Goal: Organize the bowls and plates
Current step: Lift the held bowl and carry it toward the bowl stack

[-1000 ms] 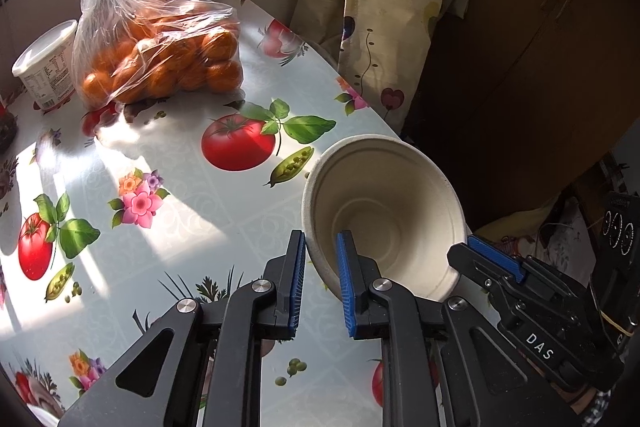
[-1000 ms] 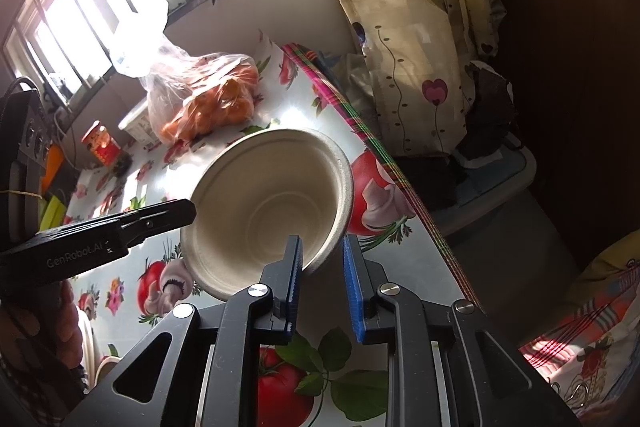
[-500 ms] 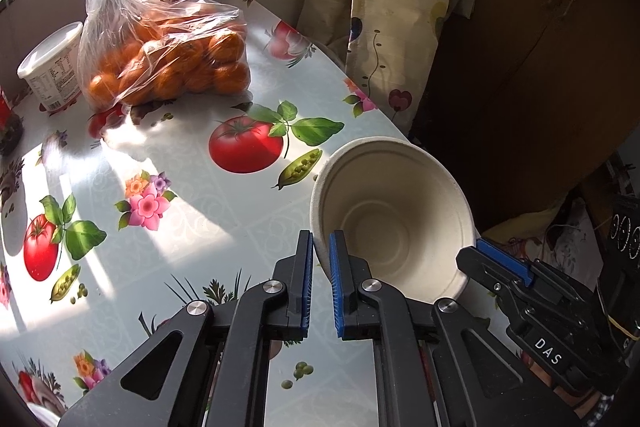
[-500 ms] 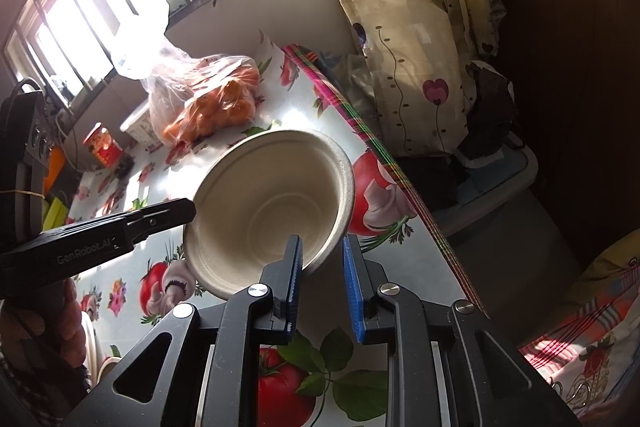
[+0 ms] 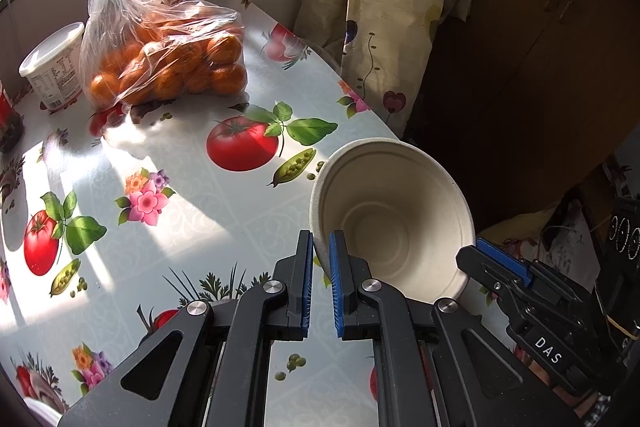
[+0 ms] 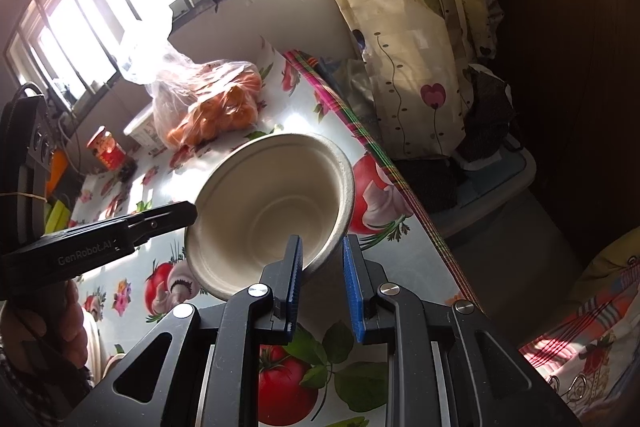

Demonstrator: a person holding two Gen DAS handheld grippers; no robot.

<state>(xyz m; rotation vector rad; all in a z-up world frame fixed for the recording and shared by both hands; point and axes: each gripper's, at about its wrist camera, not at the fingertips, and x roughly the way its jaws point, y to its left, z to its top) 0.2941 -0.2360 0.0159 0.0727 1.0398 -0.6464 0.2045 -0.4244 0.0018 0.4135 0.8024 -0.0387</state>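
On the flowered tablecloth (image 5: 168, 227) near the bag of oranges (image 5: 168, 63), the left gripper (image 5: 321, 267) pinches the bowl (image 5: 394, 219) rim while the right gripper (image 6: 320, 267) straddles the opposite rim, jaws spread; the bowl looks light, thin and crushable, best held at the rim.

Both grippers are black plastic linkages with silver round screw heads at the pivots and triangular cut-outs in the outer arms. The left gripper (image 5: 320, 259) has ribbed blue pads (image 5: 335, 287); its side reads "GenRobot.AI" in grey. The right gripper (image 6: 322, 263) has the same blue pads (image 6: 354, 291) and white "DAS" lettering. Bare skin of the left hand (image 6: 52, 327) shows at 8 o'clock.
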